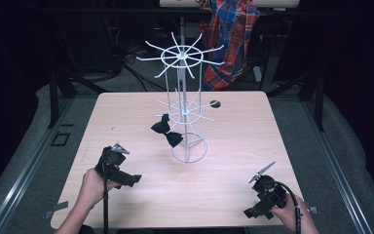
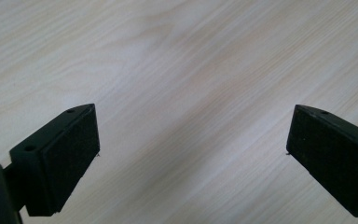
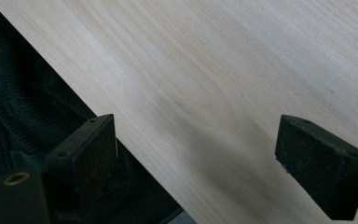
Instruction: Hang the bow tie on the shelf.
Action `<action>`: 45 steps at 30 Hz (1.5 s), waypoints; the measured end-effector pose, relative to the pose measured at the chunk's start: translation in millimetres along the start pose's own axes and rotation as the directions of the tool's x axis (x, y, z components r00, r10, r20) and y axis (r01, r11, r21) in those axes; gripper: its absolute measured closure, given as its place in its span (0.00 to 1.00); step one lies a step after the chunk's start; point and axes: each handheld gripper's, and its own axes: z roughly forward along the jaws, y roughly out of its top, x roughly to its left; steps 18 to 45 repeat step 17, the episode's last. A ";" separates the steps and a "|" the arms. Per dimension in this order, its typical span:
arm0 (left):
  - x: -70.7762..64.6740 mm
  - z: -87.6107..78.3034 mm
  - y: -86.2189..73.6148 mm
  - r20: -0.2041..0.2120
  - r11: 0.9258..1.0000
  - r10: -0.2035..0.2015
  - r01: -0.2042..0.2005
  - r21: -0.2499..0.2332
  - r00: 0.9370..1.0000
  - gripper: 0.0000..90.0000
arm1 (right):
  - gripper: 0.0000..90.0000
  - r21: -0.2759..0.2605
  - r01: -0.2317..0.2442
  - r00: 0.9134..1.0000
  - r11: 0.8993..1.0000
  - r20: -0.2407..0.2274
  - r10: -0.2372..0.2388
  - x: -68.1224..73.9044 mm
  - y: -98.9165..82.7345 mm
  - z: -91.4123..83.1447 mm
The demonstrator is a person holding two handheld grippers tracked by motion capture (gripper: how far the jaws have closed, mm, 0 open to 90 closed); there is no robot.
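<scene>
High view: the bow tie (image 1: 167, 131) hangs on the wire rack (image 1: 185, 109), ahead-right of the nearer, wide-open left claw (image 1: 118, 148); the right claw (image 1: 263, 171) is wide, empty.

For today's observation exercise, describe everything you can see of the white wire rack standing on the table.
The white wire rack stands upright near the middle of the light wooden table. It looks like thin white-coated metal wire: a ring base resting on the tabletop, slim vertical rods, and two wheel-like tiers of spokes radiating outward, the upper tier wider. Two black bow ties hang at its left side from the lower tier, just above the base. Neither gripper touches it; both sit nearer the table's front edge.
</scene>
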 end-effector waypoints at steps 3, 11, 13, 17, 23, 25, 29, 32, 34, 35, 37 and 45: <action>1.2 1.2 -5.2 -0.001 1.000 -0.011 0.011 0.014 1.000 0.02 | 0.14 0.014 0.012 1.000 1.000 -0.017 -0.012 -0.8 0.7 -0.2; 3.3 8.1 -8.2 -0.004 0.998 -0.014 0.015 0.057 1.000 0.00 | 0.14 0.016 0.014 1.000 1.000 -0.014 -0.014 -0.1 1.4 0.9; 4.0 8.9 -8.3 -0.008 0.998 -0.014 0.015 0.058 1.000 0.00 | 0.14 0.019 0.018 1.000 1.000 -0.009 -0.018 -0.5 1.5 1.0; 5.8 9.0 -8.4 -0.019 0.998 -0.013 0.014 0.053 1.000 0.00 | 0.14 0.022 0.020 1.000 1.000 -0.008 -0.020 -0.6 1.5 0.9; 5.8 9.0 -8.4 -0.019 0.998 -0.013 0.014 0.053 1.000 0.00 | 0.14 0.022 0.020 1.000 1.000 -0.008 -0.020 -0.6 1.5 0.9; 5.8 9.0 -8.4 -0.019 0.998 -0.013 0.014 0.053 1.000 0.00 | 0.14 0.022 0.020 1.000 1.000 -0.008 -0.020 -0.6 1.5 0.9; 5.8 9.0 -8.4 -0.019 0.998 -0.013 0.014 0.053 1.000 0.00 | 0.14 0.022 0.020 1.000 1.000 -0.008 -0.020 -0.6 1.5 0.9; 5.8 9.0 -8.4 -0.019 0.998 -0.013 0.014 0.053 1.000 0.00 | 0.14 0.022 0.020 1.000 1.000 -0.008 -0.020 -0.6 1.5 0.9; 5.8 9.0 -8.4 -0.019 0.998 -0.013 0.014 0.053 1.000 0.00 | 0.14 0.022 0.020 1.000 1.000 -0.008 -0.020 -0.6 1.5 0.9; 5.8 9.0 -8.4 -0.019 0.998 -0.013 0.014 0.053 1.000 0.00 | 0.14 0.022 0.020 1.000 1.000 -0.008 -0.020 -0.6 1.5 0.9; 5.8 9.0 -8.4 -0.019 0.998 -0.013 0.014 0.053 1.000 0.00 | 0.14 0.022 0.020 1.000 1.000 -0.008 -0.020 -0.6 1.5 0.9; 5.8 9.0 -8.4 -0.019 0.998 -0.013 0.014 0.053 1.000 0.00 | 0.14 0.022 0.020 1.000 1.000 -0.008 -0.020 -0.6 1.5 0.9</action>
